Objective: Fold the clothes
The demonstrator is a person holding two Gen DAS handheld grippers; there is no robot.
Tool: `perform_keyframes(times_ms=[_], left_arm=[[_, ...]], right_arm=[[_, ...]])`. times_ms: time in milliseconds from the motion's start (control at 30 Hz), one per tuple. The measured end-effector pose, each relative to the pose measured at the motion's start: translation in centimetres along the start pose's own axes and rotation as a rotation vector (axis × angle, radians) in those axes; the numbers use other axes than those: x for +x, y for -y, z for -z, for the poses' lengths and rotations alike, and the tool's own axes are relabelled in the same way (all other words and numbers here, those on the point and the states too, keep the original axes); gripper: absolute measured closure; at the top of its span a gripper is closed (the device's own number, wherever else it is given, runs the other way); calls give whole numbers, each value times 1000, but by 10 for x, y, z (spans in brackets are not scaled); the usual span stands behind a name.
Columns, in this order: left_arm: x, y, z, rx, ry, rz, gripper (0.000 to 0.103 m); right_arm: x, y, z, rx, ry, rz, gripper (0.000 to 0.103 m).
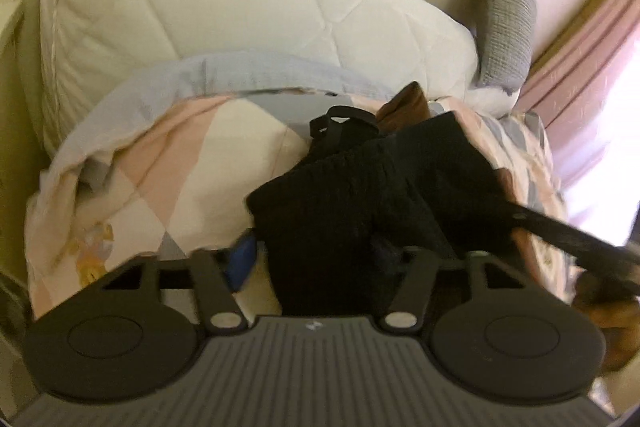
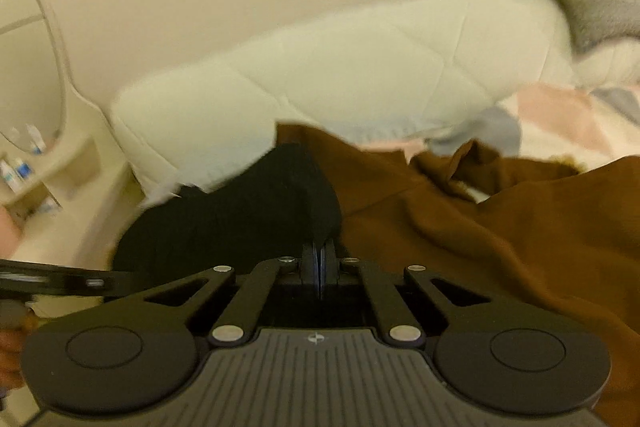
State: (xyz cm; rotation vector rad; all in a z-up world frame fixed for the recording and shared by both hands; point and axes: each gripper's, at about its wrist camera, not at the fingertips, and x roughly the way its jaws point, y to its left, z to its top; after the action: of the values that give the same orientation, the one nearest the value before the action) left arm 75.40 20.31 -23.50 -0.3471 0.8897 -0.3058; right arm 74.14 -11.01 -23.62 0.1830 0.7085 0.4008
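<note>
A black knitted garment (image 1: 360, 195) lies bunched on the bed and drapes over my left gripper (image 1: 316, 255). Its jaws stand wide apart, and one blue pad (image 1: 242, 259) shows at the left of the cloth. The cloth hides the other fingertip. In the right wrist view my right gripper (image 2: 319, 259) is shut on an edge of the same black garment (image 2: 248, 215), held up in front of the camera. A brown garment (image 2: 480, 227) lies beside it on the bed and peeks out behind the black one in the left wrist view (image 1: 404, 103).
The bed has a pink, grey and cream patchwork quilt (image 1: 192, 167). A white quilted pillow (image 1: 224, 11) and a grey cushion (image 1: 508, 15) lean on the wall behind. Pink curtains (image 1: 580, 83) hang at the right. A dressing table with a mirror (image 2: 36, 75) and bottles stands left.
</note>
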Motion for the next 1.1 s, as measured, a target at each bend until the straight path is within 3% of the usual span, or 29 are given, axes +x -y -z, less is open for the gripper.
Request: perform_keyframes(times_ms=[100,367,567,700,767,867,967,1033,1100], left_arm=[[-29,17,9,57,40,34,81],[-136,102,75,291,114,105,83],[-221,156,158,329,129,142,84],[-283,196,234,375,115,189,83],[-305,214,276,422,72,202,79],[-324,229,342,483,-20,181,73],[-332,231,407,485,-160,152,72],[-335,228,443,467,-248,129,68],[-332,224,462,455,-314,97,65]], right_arm=[[-49,-5,8,-12,65,5,102],[-205,-24,53,-49,161,86,102],[-325,-54,101,-101,236,126,102],[-418,-82,146,-151,307,144,102],[-462,-95,178,-192,301,173,102],[-522,-107,244,-223,151,195,102],[-558,-114,317,-191,-163,168,90],[-574,-120,357,-172,-335,164,89],[-583,-119,374,-170,-395,169,81]])
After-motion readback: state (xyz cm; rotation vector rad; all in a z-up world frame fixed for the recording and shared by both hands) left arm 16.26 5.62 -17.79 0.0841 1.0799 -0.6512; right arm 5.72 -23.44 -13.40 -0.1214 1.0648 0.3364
